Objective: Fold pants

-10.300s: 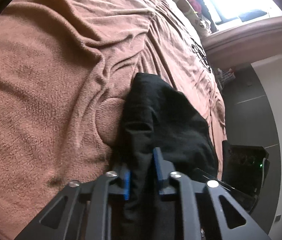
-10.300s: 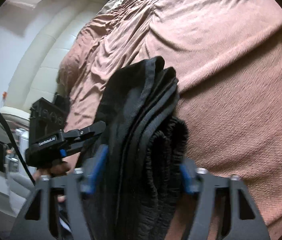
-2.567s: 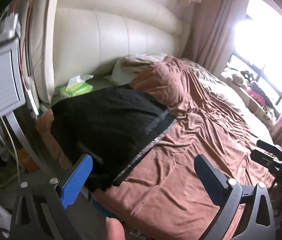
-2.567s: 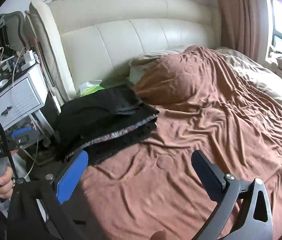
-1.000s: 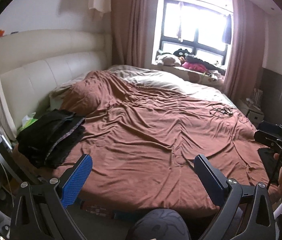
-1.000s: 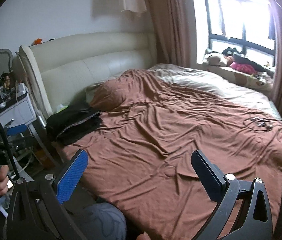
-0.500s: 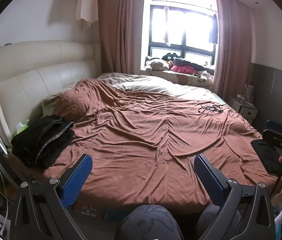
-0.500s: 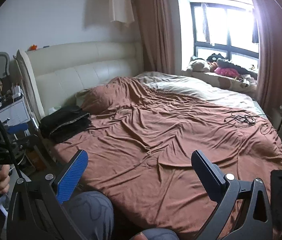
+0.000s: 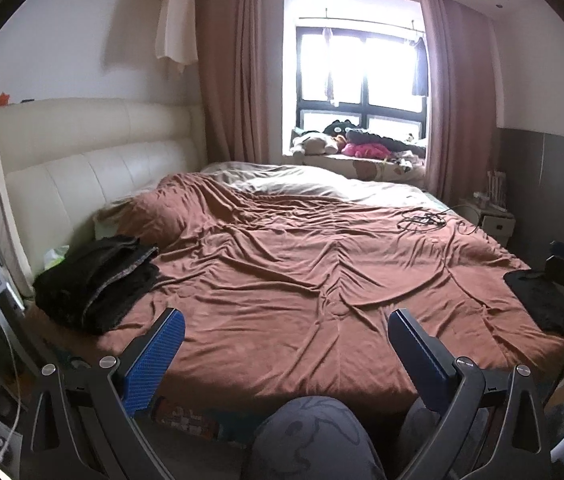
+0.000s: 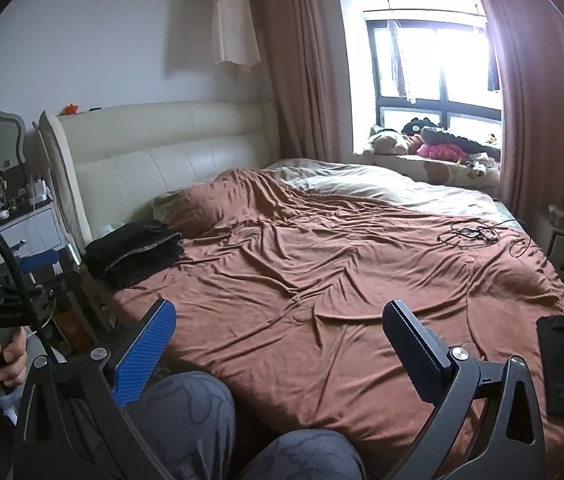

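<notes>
- Pants [image 9: 96, 280], black and already folded into a thick stack with a pale patterned band along one edge, lay at the head corner of the bed [image 9: 302, 320], close under the cream headboard [image 9: 94, 168].
- From both tools the stack sat far off to the left and well apart; its long side ran roughly along the bed's edge toward the headboard.
- Left gripper [image 9: 286, 332] was spread wide with nothing between its blue pads, and looked the nearer of the two to the stack.
- Right gripper [image 10: 278, 332] was likewise gaping and empty, aimed across the brown blanket [image 10: 342, 280].
- Another dark, flat piece of cloth [image 9: 542, 300] rested at the foot corner on the right, nearer the right tool; whether it was more pants could not be told.
- Judged from the neat stack, this pair appeared done.
</notes>
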Tool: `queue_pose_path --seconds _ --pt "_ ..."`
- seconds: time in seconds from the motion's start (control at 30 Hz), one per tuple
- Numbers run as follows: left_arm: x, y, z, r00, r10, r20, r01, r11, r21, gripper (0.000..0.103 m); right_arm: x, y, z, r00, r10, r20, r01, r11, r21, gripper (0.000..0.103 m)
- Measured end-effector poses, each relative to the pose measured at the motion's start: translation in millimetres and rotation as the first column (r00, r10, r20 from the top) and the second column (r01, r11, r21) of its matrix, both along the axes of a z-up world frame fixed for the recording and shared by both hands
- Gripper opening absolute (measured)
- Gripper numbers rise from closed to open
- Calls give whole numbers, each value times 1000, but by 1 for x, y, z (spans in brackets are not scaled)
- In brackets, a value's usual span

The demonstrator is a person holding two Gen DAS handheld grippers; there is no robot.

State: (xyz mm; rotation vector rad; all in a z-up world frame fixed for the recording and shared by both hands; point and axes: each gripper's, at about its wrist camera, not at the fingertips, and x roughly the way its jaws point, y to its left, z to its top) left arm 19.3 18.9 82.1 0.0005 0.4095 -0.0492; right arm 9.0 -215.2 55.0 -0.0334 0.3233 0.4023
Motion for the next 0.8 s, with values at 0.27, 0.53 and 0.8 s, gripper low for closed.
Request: queue_pose_path --seconds 0.27,0.53,0.8 --pt "-23 2 -12 1000 23 11 -23 1000 -7 102 -15 4 -19 1000 -21 -23 21 1000 14 103" --pt "-40 -2 -17 999 28 41 -29 1000 6 102 -27 10 -23 999 -39 -13 39 999 -11 103" --pt "-46 -14 -19 999 -3 50 2 1000 17 102 -30 7 -33 998 -58 -13 58 998 5 103"
